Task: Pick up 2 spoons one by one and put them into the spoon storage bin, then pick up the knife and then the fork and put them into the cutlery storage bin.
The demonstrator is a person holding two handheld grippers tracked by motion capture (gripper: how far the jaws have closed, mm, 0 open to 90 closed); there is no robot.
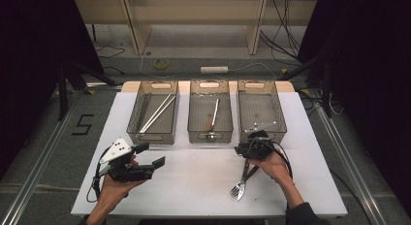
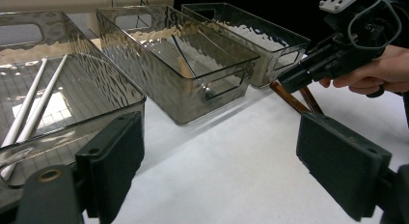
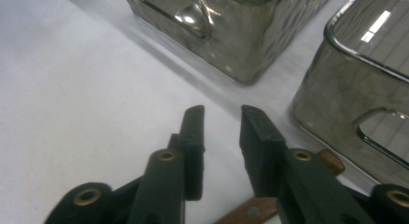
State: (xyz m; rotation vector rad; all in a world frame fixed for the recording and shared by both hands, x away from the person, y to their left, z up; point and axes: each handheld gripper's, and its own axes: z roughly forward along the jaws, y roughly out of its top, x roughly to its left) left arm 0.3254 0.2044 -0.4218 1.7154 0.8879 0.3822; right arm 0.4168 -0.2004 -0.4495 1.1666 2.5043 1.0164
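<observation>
Your right gripper (image 1: pixel 248 154) hangs just in front of the right-hand bin (image 1: pixel 260 117), its jaws narrow but not gripping; a gap shows between the pads. The forks (image 1: pixel 242 182), wooden-handled, lie on the white table (image 1: pixel 194 186) in front of that bin, handles under your gripper. Your left gripper (image 1: pixel 154 154) sits well left of that bin, jaws wide and empty.
</observation>
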